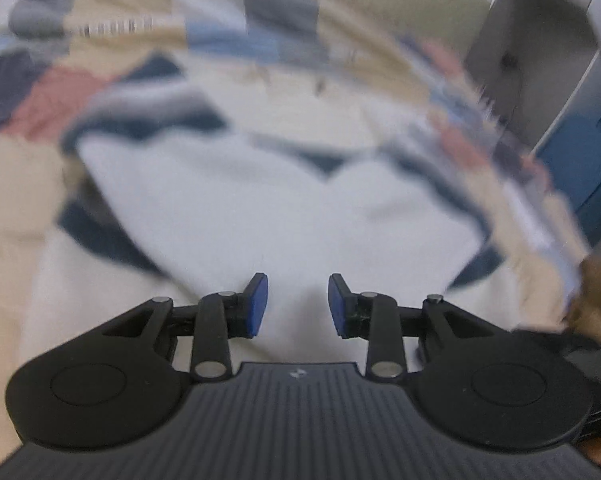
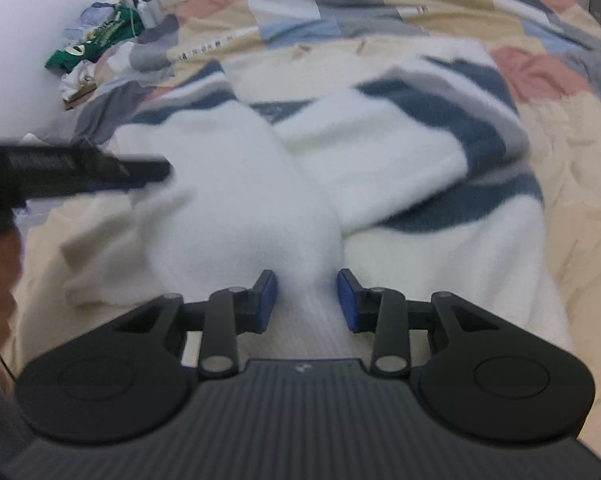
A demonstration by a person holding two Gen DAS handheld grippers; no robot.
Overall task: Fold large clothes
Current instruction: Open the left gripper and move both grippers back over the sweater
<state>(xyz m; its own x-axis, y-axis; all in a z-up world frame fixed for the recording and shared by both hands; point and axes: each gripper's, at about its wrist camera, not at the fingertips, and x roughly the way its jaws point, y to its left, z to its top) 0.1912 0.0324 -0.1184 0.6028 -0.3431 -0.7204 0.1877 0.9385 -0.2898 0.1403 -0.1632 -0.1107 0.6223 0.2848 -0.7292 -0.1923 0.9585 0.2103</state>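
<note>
One view only: green garment [image 2: 96,46].

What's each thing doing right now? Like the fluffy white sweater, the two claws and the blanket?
White sweater: partly folded, sleeves laid over the body, on the bed.
Left claw: open, nothing gripped, over the sweater.
Right claw: open, sweater fabric between the pads, not clearly pinched.
Patchwork blanket: spread out, wrinkled, under the sweater.
Green cloth: crumpled in a heap beside the blanket.
</note>
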